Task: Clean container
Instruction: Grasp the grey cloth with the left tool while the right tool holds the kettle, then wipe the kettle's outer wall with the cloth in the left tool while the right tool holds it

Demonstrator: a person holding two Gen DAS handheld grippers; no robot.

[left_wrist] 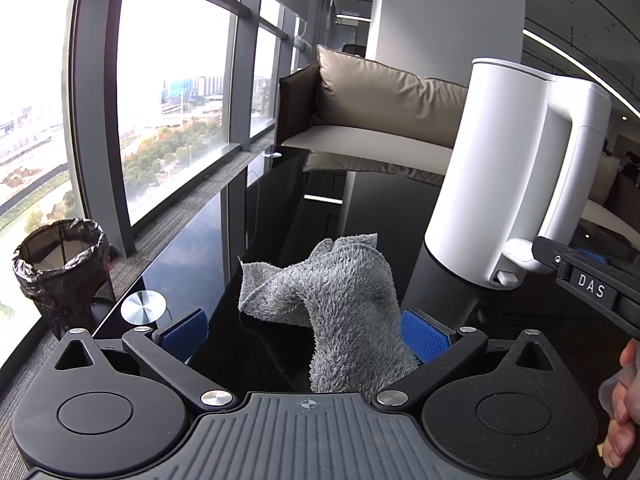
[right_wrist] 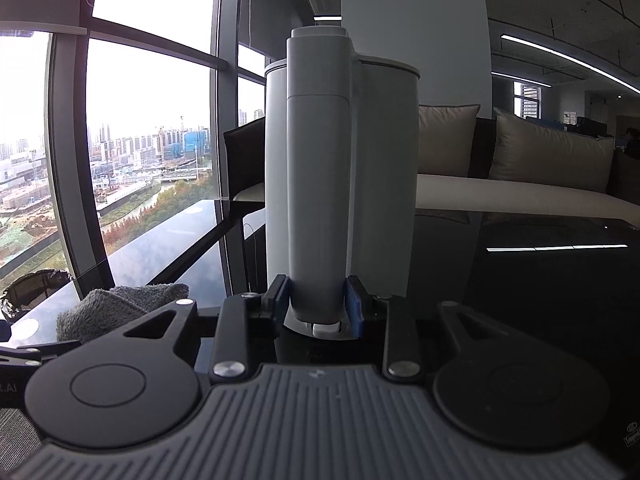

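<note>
A white jug-shaped container (left_wrist: 492, 160) with a tall handle stands tilted at the right over the black glass table (left_wrist: 200, 248). My right gripper (right_wrist: 320, 304) is shut on the lower end of the container's handle (right_wrist: 318, 200); its black body also shows in the left wrist view (left_wrist: 588, 284). A crumpled grey cloth (left_wrist: 340, 288) lies on the table between the spread blue pads of my left gripper (left_wrist: 304, 334), against the right pad (left_wrist: 424, 338). The left gripper is open. The cloth (right_wrist: 116, 304) shows low left in the right wrist view.
A bin lined with a black bag (left_wrist: 60, 268) stands on the floor left of the table, by the windows. A round metal disc (left_wrist: 143, 306) sits at the table's near left corner. A sofa with beige cushions (left_wrist: 380, 100) stands beyond the table. A hand (left_wrist: 624, 400) shows at the right edge.
</note>
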